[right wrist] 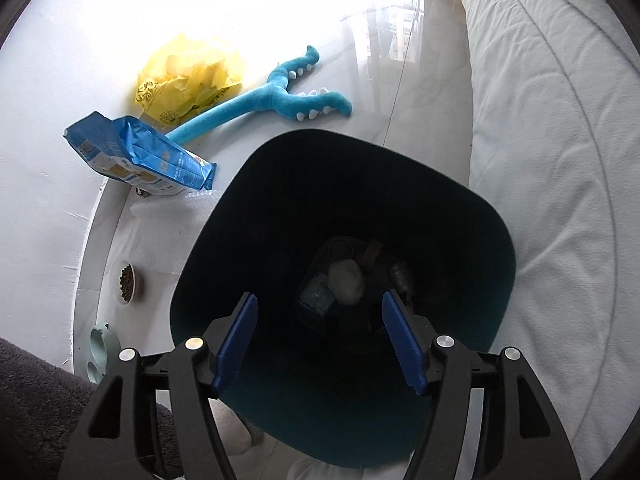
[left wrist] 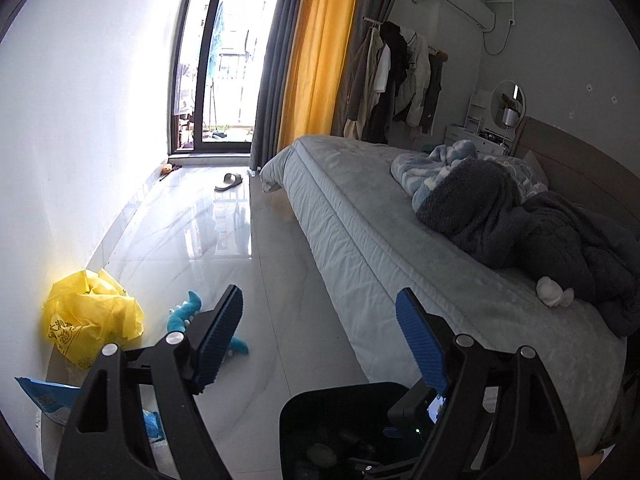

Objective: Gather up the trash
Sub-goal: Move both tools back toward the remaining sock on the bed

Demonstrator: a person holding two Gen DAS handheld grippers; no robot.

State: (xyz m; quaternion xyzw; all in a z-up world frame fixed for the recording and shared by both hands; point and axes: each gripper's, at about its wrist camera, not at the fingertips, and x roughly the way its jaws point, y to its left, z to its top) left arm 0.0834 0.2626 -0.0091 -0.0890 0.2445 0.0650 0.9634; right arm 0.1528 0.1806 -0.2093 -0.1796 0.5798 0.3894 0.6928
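Observation:
A dark trash bin (right wrist: 460, 216) stands on the floor beside the bed; its rim also shows in the left wrist view (left wrist: 332, 390). Inside lie a pale crumpled wad (right wrist: 346, 282) and other scraps. My right gripper (right wrist: 320, 320) is open and empty, hovering over the bin's mouth. My left gripper (left wrist: 318, 312) is open and empty, held above the floor, pointing toward the window. A white crumpled wad (left wrist: 554, 290) lies on the bed near the dark blanket. A yellow plastic bag (left wrist: 90, 316) (right wrist: 188, 76) and a blue packet (right wrist: 140, 156) (left wrist: 44, 398) lie by the wall.
A blue plush toy (right wrist: 280, 96) (left wrist: 186, 314) lies on the floor between bag and bin. The bed (left wrist: 360, 220) runs along the right. A bowl of pet food (right wrist: 127, 280) and a green feeder (right wrist: 100, 354) sit by the wall. A slipper (left wrist: 229, 181) lies near the window.

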